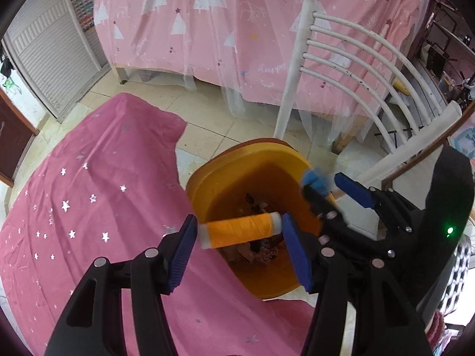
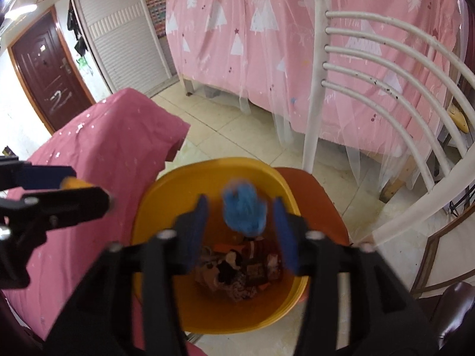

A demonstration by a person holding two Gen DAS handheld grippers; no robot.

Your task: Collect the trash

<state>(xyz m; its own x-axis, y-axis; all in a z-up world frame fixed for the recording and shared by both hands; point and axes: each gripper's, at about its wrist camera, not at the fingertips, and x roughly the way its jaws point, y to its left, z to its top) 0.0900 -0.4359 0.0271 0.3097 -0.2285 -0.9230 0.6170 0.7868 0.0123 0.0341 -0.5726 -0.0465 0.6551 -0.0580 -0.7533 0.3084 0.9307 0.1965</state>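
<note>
Both fingers part-open over orange bin: left spans orange thread spool; right apart from blue fluff.

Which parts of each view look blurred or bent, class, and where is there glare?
Left wrist view: the spool is fairly sharp, the blue wad smeared, the chair rails bowed by the fisheye, corners dark. Right wrist view: softer overall, the blue wad and the left gripper are motion-blurred, with bright glare at the upper left.
</note>
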